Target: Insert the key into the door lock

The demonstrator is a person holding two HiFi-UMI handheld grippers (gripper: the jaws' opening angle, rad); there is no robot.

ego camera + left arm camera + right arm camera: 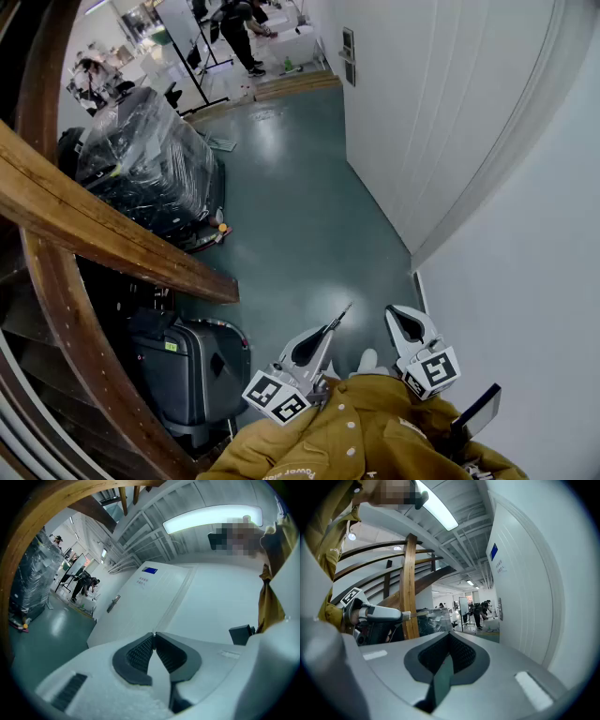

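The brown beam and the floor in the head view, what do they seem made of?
The beam looks like varnished wood: brown, faint grain, soft sheen. The floor seems a seamless teal coating, perhaps epoxy or vinyl: smooth, glossy, showing bright reflections.

i see glossy teal floor [300, 216], white wall [539, 262] on the right, curved wooden stair rail [103, 234] left, ceiling strip light [211, 517] on.

left claw [327, 332] pinches the key [341, 314]; right claw [401, 315] shut beside it.
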